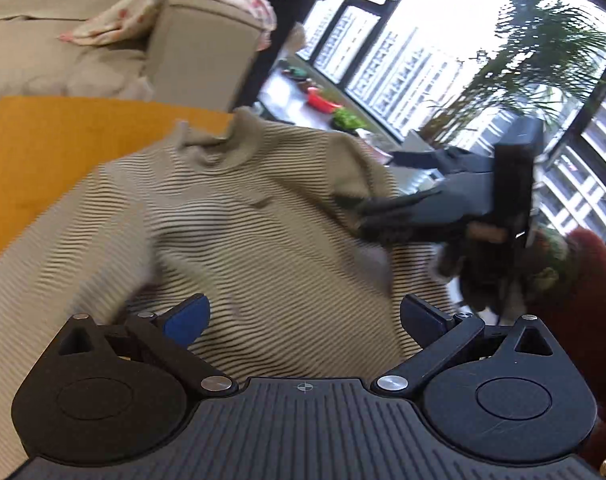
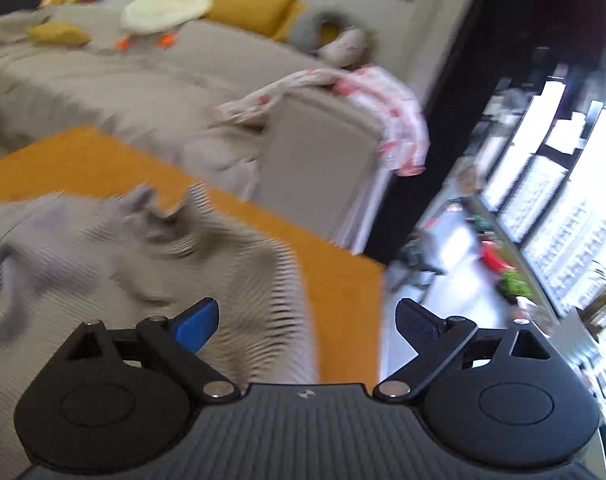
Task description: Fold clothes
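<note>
A beige finely striped sweater (image 1: 263,216) lies spread on an orange surface (image 1: 43,152), collar pointing away. My left gripper (image 1: 303,320) hovers over its lower middle, open, nothing between the fingers. The right gripper (image 1: 387,216) shows in the left wrist view at the sweater's right shoulder, held by a person's hand; whether it touches the cloth is unclear. In the right wrist view the sweater (image 2: 143,264) is blurred and rumpled at the left, and my right gripper (image 2: 307,320) is open over its right edge and the orange surface (image 2: 343,280).
A grey sofa (image 2: 143,80) stands behind, with a pink-patterned cloth (image 2: 375,96) over its armrest, yellow cushions (image 2: 255,10) and a white plush duck (image 2: 163,4). Large windows (image 1: 423,40) and a plant (image 1: 543,64) are to the right. A dark red sleeve (image 1: 591,280) is near.
</note>
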